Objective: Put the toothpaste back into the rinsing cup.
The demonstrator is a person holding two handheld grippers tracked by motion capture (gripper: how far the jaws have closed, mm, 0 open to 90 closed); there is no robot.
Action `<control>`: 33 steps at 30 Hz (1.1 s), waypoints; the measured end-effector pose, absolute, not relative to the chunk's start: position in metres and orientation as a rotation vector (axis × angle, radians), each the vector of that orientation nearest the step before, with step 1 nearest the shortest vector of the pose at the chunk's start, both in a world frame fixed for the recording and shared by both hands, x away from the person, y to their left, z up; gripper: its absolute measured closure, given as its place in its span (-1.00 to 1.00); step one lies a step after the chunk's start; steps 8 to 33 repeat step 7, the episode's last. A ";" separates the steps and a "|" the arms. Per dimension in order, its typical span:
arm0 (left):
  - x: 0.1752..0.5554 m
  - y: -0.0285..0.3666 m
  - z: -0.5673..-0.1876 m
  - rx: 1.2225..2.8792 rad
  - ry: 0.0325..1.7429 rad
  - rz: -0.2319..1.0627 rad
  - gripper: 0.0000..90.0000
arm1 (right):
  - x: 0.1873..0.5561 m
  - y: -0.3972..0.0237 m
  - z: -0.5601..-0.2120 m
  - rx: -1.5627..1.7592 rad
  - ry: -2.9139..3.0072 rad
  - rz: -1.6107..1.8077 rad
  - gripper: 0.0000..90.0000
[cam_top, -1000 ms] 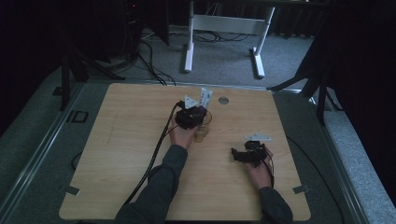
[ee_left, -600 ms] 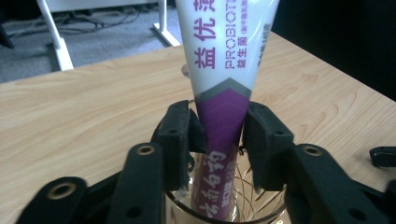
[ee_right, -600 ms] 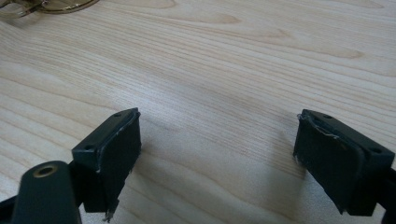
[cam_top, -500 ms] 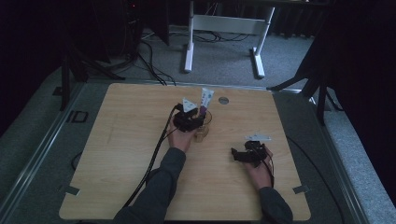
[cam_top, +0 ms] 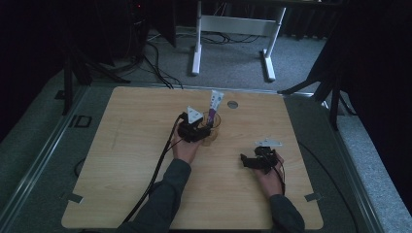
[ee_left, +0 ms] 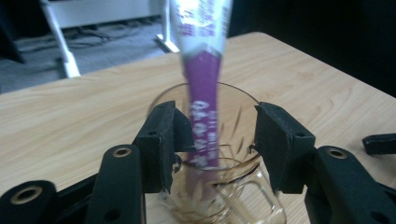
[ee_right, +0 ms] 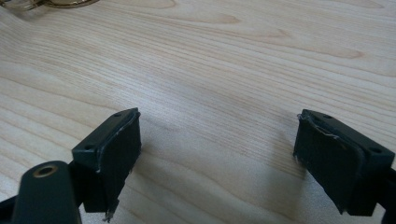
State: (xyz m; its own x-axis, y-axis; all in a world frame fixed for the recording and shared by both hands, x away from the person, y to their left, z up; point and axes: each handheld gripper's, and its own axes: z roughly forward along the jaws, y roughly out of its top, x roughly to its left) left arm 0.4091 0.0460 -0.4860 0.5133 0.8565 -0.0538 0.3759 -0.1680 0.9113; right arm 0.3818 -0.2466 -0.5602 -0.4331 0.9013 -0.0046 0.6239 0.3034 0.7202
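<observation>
Tube (ee_left: 203,88): purple and white, stands tilted in glass mug (ee_left: 236,116)
Left gripper (ee_left: 215,140): jaws just opened wide, holding nothing
Right gripper (ee_right: 217,158): wide open, empty

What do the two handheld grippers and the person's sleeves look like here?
Both are black two-jaw units. The left gripper carries a pale grey three-cornered plate on top and trails a black cable along the forearm. The right gripper has a similar grey plate and a thin black cable. Their jaws end in flat rectangular black pads with brass-coloured eyelets behind them. Both forearms wear dark grey long sleeves.
</observation>
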 end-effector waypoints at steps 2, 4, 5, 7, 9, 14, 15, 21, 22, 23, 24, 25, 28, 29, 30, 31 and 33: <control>0.403 0.057 -0.485 1.739 1.052 0.619 0.00 | 0.382 -0.247 -0.560 1.358 2.167 0.918 -0.67; 0.398 0.070 -0.486 1.737 1.082 0.623 -0.04 | 0.382 -0.247 -0.560 1.357 2.167 0.918 -0.67; 0.397 0.078 -0.488 1.740 1.108 0.615 -0.06 | 0.382 -0.247 -0.560 1.358 2.168 0.918 -0.67; 0.397 0.078 -0.488 1.740 1.108 0.615 -0.08 | 0.382 -0.247 -0.560 1.356 2.167 0.918 -0.67; 0.397 0.078 -0.488 1.740 1.108 0.615 -0.08 | 0.382 -0.247 -0.560 1.356 2.167 0.918 -0.67; 0.397 0.078 -0.488 1.740 1.108 0.615 -0.08 | 0.382 -0.247 -0.560 1.356 2.167 0.918 -0.67; 0.397 0.078 -0.488 1.740 1.108 0.615 -0.08 | 0.382 -0.247 -0.560 1.356 2.167 0.918 -0.67; 0.397 0.078 -0.488 1.740 1.108 0.615 -0.08 | 0.382 -0.247 -0.560 1.356 2.167 0.918 -0.67; 0.397 0.078 -0.488 1.740 1.108 0.615 -0.08 | 0.382 -0.247 -0.560 1.356 2.167 0.918 -0.67; 0.397 0.078 -0.488 1.740 1.108 0.615 -0.08 | 0.382 -0.247 -0.560 1.356 2.167 0.918 -0.67; 0.397 0.078 -0.488 1.740 1.108 0.615 -0.08 | 0.382 -0.247 -0.560 1.356 2.167 0.918 -0.67; 0.397 0.078 -0.488 1.740 1.108 0.615 -0.08 | 0.382 -0.247 -0.560 1.356 2.167 0.918 -0.67; 0.397 0.078 -0.488 1.740 1.108 0.615 -0.08 | 0.382 -0.247 -0.560 1.356 2.167 0.918 -0.67; 0.397 0.078 -0.488 1.740 1.108 0.615 -0.08 | 0.382 -0.247 -0.560 1.356 2.167 0.918 -0.67; 0.397 0.078 -0.488 1.740 1.108 0.615 -0.08 | 0.382 -0.247 -0.560 1.356 2.167 0.918 -0.67; 0.397 0.078 -0.488 1.740 1.108 0.615 -0.08 | 0.382 -0.247 -0.560 1.356 2.167 0.918 -0.67; 0.397 0.078 -0.488 1.740 1.108 0.615 -0.08 | 0.382 -0.247 -0.560 1.356 2.167 0.918 -0.67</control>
